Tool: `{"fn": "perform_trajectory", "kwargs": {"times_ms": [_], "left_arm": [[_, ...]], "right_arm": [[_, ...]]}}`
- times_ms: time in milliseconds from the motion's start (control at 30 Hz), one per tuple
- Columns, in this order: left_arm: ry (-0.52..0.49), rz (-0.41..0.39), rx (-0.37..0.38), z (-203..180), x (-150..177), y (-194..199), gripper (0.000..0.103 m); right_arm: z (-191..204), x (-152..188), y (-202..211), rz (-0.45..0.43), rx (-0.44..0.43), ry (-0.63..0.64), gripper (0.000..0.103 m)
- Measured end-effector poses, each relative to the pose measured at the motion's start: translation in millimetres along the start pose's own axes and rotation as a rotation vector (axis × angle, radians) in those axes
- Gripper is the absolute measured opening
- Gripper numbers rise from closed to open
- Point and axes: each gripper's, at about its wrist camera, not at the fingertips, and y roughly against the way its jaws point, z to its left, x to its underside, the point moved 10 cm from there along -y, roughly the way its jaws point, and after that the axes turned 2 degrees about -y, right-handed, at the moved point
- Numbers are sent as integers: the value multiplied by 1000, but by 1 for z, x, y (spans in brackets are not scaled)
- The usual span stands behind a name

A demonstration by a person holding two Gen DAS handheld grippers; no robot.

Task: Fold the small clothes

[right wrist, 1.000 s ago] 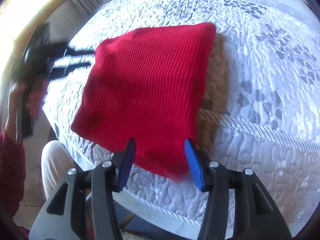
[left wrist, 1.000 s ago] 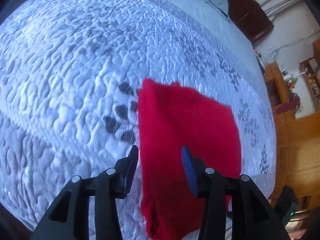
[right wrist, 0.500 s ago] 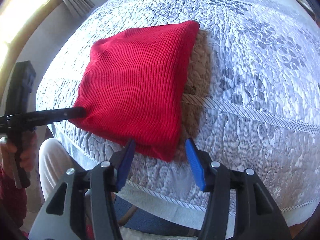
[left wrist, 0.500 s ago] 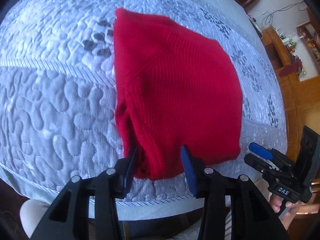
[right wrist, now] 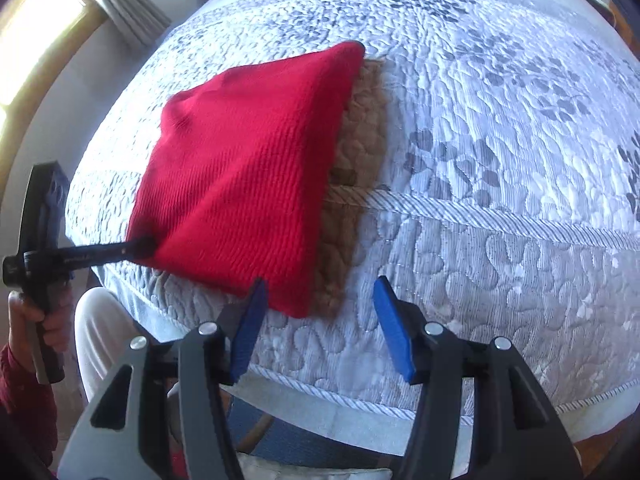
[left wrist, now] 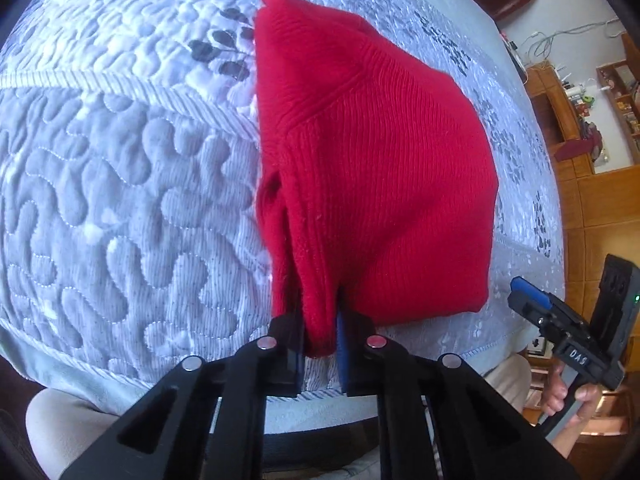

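The left gripper (left wrist: 320, 340) is clamped on the near corner of the folded red knit garment (left wrist: 372, 168), a bunched fold of the cloth pinched between its two fingers. From the right wrist view the same gripper (right wrist: 146, 245) shows at the garment's (right wrist: 248, 184) left corner, its fingertips buried in the fabric, with the person's left hand (right wrist: 38, 320) on the handle.

The right gripper (right wrist: 318, 328) hangs with its jaws spread wide and nothing between them; its blue-padded fingers (right wrist: 394, 332) stand just short of the garment's nearest corner, which lies ahead and slightly left of the gap. In the left wrist view it (left wrist: 528, 296) sits off to the right of the garment, apart from it.

The garment lies folded in a rough square on the quilted grey-white bedspread (right wrist: 500, 200), close to the bed's near edge. A brown textured patch (right wrist: 360, 152) shows along its right side; whether cloth or shadow I cannot tell.
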Motion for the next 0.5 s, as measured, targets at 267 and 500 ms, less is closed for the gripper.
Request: {"fn": "perform_trajectory", "kwargs": {"times_ms": [267,500], "left_arm": [[-16,-22,-6,-7,-1,9,38],[29,-41,8,4,-5,14,43]], "right_arm": [[2,-6,-26,97,-133,-144,62],[16,-5,-55,175,-172,-150,56]]}}
